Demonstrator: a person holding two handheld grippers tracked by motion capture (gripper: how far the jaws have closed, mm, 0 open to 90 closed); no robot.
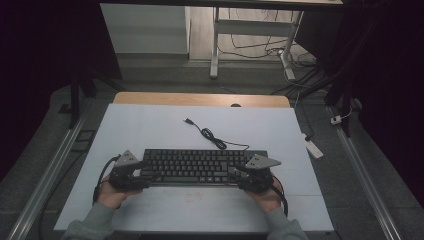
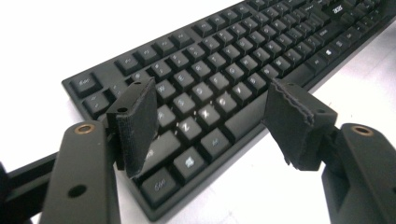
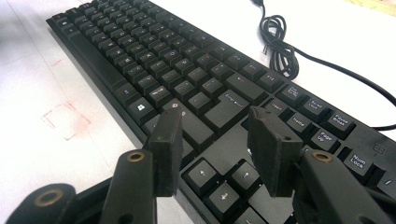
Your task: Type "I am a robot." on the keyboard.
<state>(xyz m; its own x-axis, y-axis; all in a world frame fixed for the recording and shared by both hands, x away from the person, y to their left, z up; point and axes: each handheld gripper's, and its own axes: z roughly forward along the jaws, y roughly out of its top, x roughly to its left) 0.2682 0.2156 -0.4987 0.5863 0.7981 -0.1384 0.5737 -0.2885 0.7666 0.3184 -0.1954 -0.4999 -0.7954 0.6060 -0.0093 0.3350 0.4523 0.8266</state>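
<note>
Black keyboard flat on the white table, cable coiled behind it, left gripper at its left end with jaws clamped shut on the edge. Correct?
Not quite. The left gripper has its jaws open, pads clear of the keyboard, as the left gripper view shows. The rest holds: keyboard flat on the white table, cable coiled behind it.

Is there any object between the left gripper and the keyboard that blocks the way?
Nothing visible does. The left gripper is open, its jaws standing just above the near left corner of the keyboard, with only keys beneath them.

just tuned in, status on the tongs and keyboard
Left tongs open over the keyboard left end. Right tongs open over its arrow keys, nothing gripped. Keyboard flat on table; its cable coiled behind, clear.
</note>
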